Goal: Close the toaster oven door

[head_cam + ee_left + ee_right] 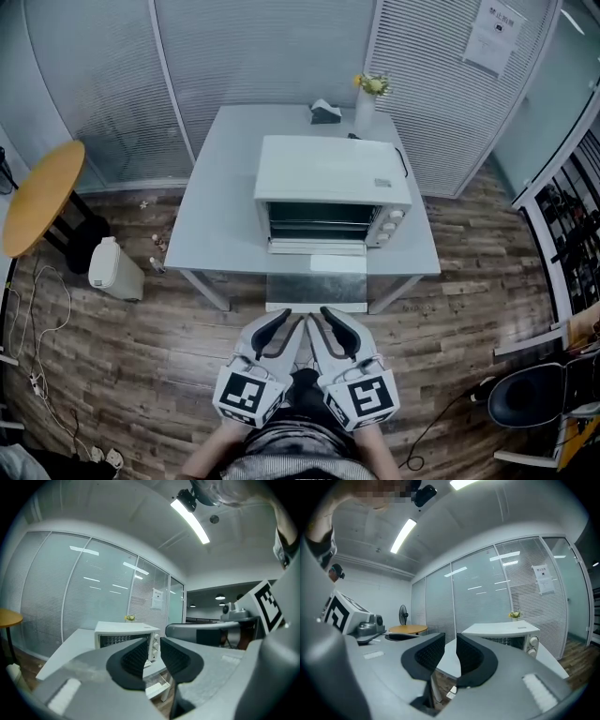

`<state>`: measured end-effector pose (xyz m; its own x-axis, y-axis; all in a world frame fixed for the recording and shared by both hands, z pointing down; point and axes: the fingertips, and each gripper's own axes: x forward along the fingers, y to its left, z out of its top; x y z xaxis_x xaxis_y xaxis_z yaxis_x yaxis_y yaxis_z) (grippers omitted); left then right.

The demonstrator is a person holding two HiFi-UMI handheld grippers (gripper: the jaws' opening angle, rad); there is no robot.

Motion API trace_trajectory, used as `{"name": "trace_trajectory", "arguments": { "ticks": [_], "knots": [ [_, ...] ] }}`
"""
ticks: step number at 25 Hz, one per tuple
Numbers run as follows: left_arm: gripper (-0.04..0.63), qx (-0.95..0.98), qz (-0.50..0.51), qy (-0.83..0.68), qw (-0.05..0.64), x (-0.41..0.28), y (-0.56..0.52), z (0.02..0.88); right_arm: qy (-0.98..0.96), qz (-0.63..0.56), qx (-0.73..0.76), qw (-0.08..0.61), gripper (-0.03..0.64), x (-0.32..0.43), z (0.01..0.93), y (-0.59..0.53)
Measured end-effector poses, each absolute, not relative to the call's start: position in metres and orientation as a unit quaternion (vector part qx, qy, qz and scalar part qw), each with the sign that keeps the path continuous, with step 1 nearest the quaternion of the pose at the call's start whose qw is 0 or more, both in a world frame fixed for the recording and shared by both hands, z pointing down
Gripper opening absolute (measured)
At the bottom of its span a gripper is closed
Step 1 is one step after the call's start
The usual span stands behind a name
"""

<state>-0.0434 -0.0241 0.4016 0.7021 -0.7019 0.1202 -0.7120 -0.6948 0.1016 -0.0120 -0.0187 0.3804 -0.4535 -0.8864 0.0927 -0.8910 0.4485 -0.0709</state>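
Head view: print on the wall notice (496, 36) and markings beside the oven (333, 173) knobs (392, 223) are too small to read; the person's forearms (208, 457) are cut off by the lower edge. Left gripper view: the left gripper's fingers (133, 658) hide the oven's lower front. Right gripper view: the right gripper's fingers (476, 660) cover the oven's lower left corner.

From head height, looking steeply down: left claw (284, 323) and right claw (325, 323) near, at the bottom; worktop (220, 206) and toaster oven (328, 173) beyond the tips, well apart. From on the left claw, looking level along its pads: toaster oven straight past the tips. From on the right claw, level too: toaster oven right of the tips. Shared by all three: toaster oven, worktop.
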Motion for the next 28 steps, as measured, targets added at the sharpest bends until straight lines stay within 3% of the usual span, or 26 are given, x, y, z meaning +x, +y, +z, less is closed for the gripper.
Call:
{"name": "trace_trajectory", "arguments": {
  "ticks": [28],
  "knots": [
    [0.091,0.908,0.034,-0.413,0.070,0.034,-0.127,0.401,-0.866,0.055,0.497,0.021,0.075,0.067,0.383,-0.121]
  ]
}}
